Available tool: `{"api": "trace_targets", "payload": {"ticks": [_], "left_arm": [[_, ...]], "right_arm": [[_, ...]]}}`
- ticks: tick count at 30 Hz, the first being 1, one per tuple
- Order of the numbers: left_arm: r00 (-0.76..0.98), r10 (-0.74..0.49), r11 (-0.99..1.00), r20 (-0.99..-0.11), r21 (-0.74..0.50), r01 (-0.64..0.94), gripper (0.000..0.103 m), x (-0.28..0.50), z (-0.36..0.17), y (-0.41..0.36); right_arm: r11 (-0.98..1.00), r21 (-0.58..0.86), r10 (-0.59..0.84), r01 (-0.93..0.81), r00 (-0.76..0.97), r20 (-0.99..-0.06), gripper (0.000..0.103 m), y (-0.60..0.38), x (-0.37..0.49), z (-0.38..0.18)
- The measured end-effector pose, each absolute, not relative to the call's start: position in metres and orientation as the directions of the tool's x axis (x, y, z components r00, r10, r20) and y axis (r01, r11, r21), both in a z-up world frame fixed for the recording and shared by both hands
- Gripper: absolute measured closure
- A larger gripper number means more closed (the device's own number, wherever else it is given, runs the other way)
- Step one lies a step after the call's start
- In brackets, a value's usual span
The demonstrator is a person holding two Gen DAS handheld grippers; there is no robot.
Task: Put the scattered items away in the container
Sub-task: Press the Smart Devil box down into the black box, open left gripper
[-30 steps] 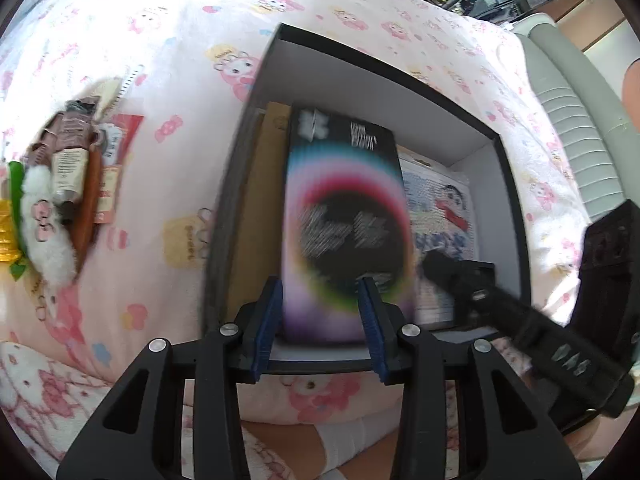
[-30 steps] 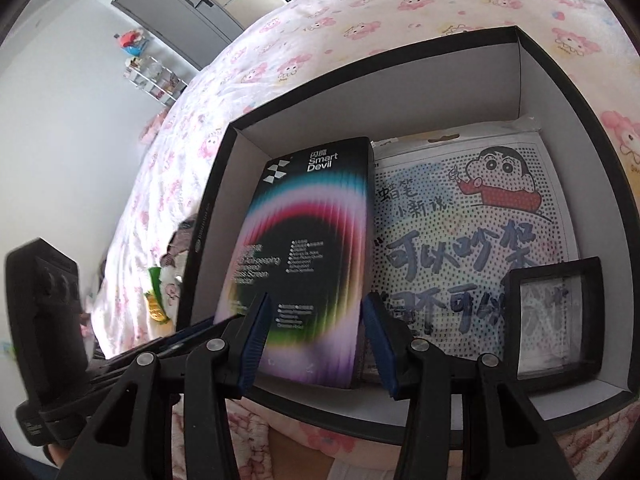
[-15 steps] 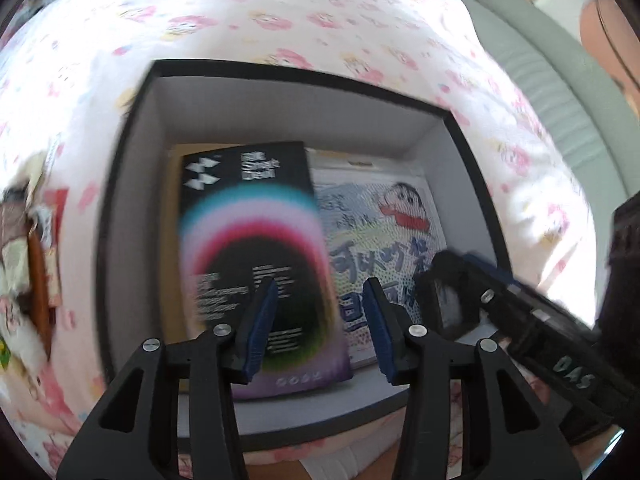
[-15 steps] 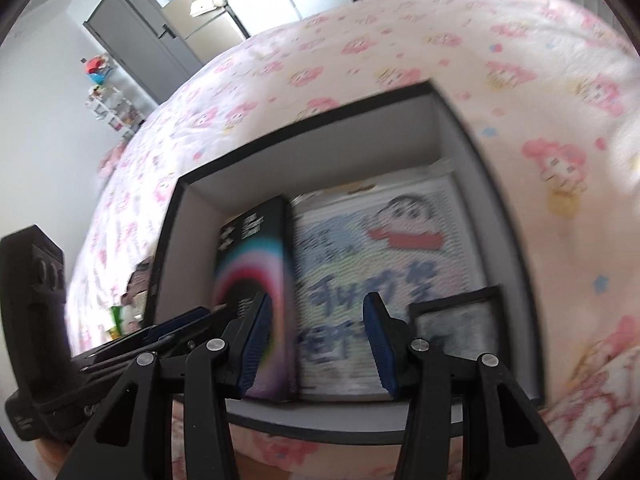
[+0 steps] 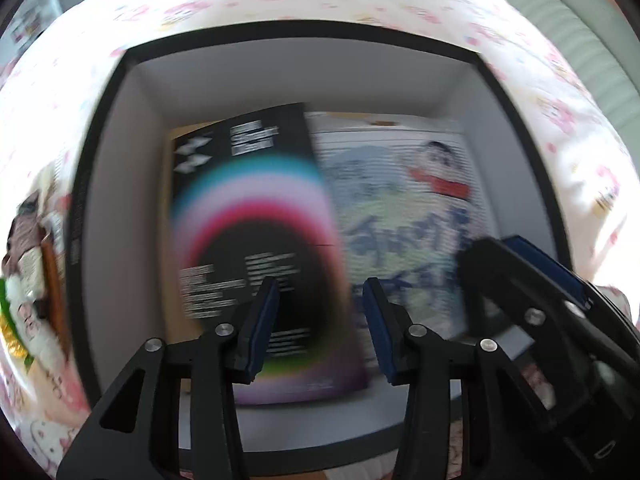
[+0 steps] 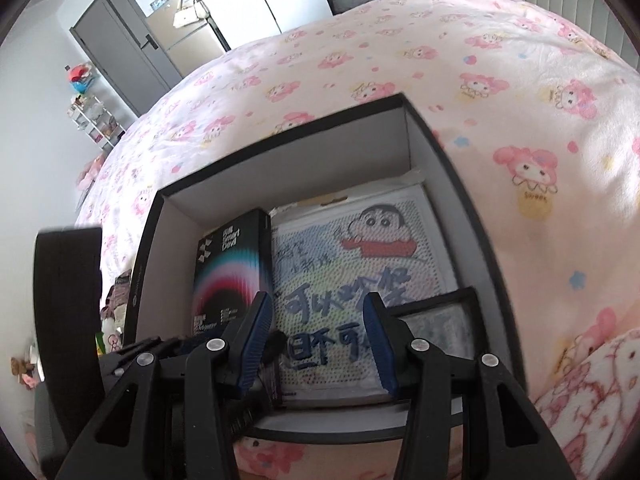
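A black-rimmed, white-walled box sits on the bed. Inside lie a black rainbow-printed carton, a cartoon bead picture and a small black frame. My left gripper is open and empty above the carton's near end. My right gripper is open and empty above the box's near edge. The right gripper's fingers show at the right of the left wrist view. Several scattered items lie left of the box.
The bed has a pink cartoon-print cover. A grey padded headboard runs along the right. A grey door and a small shelf stand at the far wall.
Both grippers have pulled back and up from the box. The rainbow carton now lies free in the box, out of the left gripper's jaws.
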State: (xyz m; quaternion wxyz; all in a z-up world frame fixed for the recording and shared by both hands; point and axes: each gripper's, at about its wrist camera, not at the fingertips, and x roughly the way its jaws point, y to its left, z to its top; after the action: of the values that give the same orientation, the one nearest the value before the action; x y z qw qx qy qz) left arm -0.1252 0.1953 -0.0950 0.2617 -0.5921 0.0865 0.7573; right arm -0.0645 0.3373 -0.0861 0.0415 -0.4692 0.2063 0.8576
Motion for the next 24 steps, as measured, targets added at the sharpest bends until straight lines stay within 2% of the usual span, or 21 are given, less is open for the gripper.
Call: {"api": "trace_targets", "payload": {"ticks": [4,11,14,24], "left_arm": [[-0.169,0.285,-0.861,-0.943,-0.174,-0.478,0.061,-0.13,-0.093,0.181],[-0.188,0.395,-0.856,-0.899,-0.285,-0.432,0.061,-0.16,-0.071,0.158],[-0.215,0.381,-0.866,-0.899,-0.265,-0.425,0.061,-0.187,-0.068,0.161],[-0.218,0.353,-0.874,-0.91,-0.238,-0.424,0.061,-0.252,-0.08,0.187]], "right_arm": [[-0.917,0.31,-0.125,-0.253,-0.554,-0.823,0.059,0.332,-0.066,-0.087],[-0.925,0.287,-0.111,-0.248,-0.546,-0.831,0.059,0.331,-0.085,-0.085],[-0.929,0.289,-0.128,-0.232,-0.531,-0.838,0.059,0.326,-0.099,-0.087],[-0.904,0.396,-0.3,-0.163,-0.418,-0.857,0.061,0.298,-0.129,-0.128]]}}
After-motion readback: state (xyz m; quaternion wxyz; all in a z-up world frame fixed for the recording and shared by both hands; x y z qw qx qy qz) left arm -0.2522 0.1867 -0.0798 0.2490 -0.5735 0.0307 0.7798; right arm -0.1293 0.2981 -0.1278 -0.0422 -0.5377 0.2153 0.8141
